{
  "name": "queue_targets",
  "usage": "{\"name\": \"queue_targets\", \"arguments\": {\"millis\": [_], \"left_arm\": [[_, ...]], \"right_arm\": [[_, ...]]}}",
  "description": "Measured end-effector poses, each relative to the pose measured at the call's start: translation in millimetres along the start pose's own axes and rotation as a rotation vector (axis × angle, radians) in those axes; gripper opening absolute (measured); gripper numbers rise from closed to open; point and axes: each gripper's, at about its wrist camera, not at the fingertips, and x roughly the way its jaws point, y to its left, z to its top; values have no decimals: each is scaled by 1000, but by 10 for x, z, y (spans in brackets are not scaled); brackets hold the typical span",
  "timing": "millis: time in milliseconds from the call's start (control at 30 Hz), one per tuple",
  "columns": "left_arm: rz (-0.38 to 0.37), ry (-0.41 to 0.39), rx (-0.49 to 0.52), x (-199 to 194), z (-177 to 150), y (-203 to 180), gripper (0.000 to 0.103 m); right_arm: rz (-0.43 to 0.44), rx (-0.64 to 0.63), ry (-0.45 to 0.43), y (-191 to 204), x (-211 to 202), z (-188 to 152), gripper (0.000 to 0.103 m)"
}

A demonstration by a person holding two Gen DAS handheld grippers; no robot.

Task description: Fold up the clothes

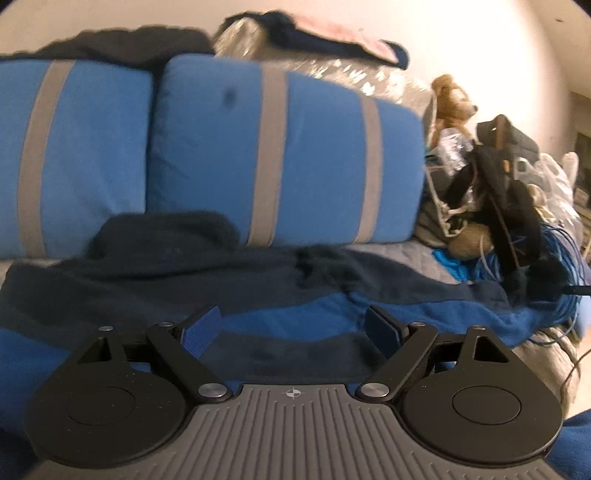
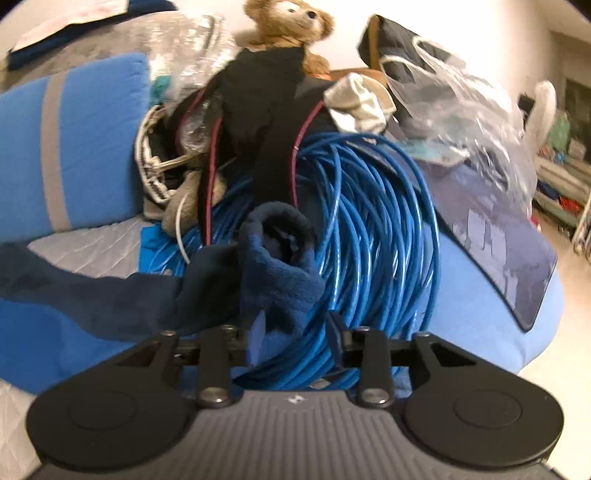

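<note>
A navy fleece sleeve cuff (image 2: 280, 258) is pinched by the right gripper (image 2: 295, 328) for spreading, while the left gripper (image 1: 291, 328) is held with fingers spread above the garment.

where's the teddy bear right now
In the right wrist view the teddy bear sits top centre against the wall, behind the black garment and blue cable coil.

left claw (image 1: 291, 330): black arms, silver screws, blue pads, ribbed grey base with crosshair mark.
</note>
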Motion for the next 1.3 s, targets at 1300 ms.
{"name": "queue_targets", "arguments": {"millis": [1300], "left_arm": [[-8, -31, -19, -29, -28, 5, 86]], "right_arm": [[445, -78, 112, 2547, -754, 541, 7]]}}
